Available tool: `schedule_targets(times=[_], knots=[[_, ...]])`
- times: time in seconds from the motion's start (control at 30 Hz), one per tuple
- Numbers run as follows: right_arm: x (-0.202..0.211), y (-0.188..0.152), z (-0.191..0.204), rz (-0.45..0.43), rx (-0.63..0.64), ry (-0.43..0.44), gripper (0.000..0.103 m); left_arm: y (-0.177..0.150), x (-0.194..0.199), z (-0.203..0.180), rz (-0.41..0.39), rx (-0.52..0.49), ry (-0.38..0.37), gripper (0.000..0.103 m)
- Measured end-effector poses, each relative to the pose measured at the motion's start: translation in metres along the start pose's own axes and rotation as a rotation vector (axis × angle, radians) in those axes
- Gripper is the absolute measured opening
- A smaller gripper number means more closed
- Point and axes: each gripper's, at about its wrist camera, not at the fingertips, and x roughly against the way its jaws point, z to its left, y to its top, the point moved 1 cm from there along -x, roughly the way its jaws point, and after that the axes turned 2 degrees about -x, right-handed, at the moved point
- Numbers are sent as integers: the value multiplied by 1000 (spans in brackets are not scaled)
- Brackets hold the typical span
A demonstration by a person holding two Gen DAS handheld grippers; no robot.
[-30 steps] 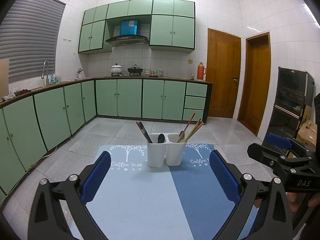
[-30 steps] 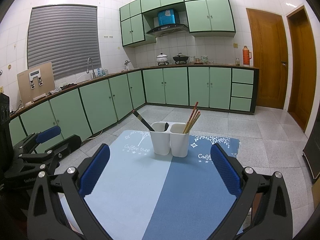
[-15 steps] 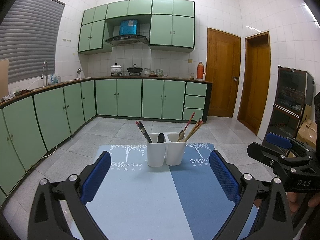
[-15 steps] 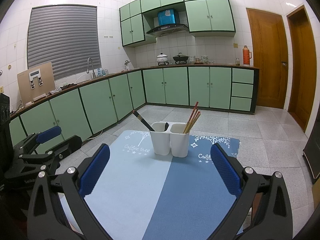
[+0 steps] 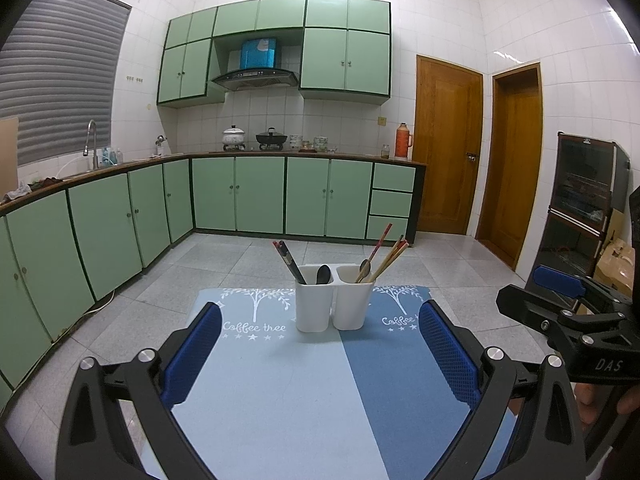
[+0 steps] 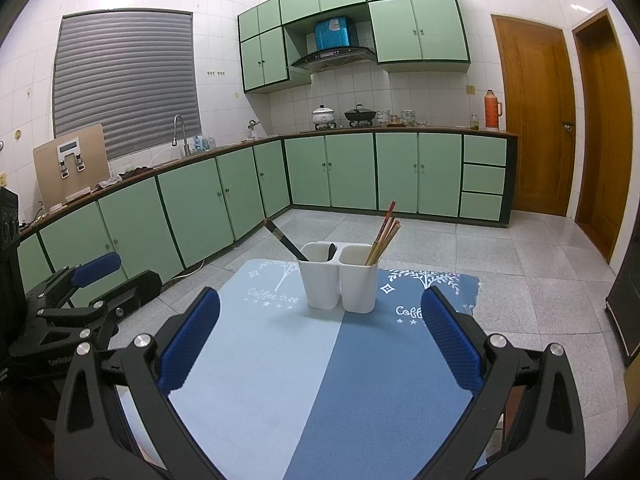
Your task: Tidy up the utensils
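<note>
The left hand-held gripper (image 5: 320, 354) is showing a matte black frame with angular arms, round silver screws (image 5: 495, 353) at the joints and two blue fingers (image 5: 450, 354) with a fine dimpled texture. The right hand-held gripper (image 6: 320, 346) is wearing the same black frame, silver screws and blue textured pads (image 6: 188, 344). White letters "DAS" (image 5: 608, 365) are showing on its black body in the left view, beside a bit of bare skin (image 5: 588, 394).

We see bright, even overhead light w/ glare on wall tiles (image 5: 516, 56); sharp focus, strong fisheye bending, black vignette at corners.
</note>
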Motion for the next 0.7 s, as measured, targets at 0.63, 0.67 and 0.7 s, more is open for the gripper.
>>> schedule_targets(times=[0.63, 0.67, 0.7], knots=[[0, 0, 0, 1, 0, -1, 98, 0, -2, 0, -1, -2, -1, 97], [0, 0, 0, 1, -1, 0, 98, -1, -2, 0, -1, -3, -1, 97], [0, 0, 0, 2, -1, 0, 98, -1, -2, 0, -1, -3, -1, 97]])
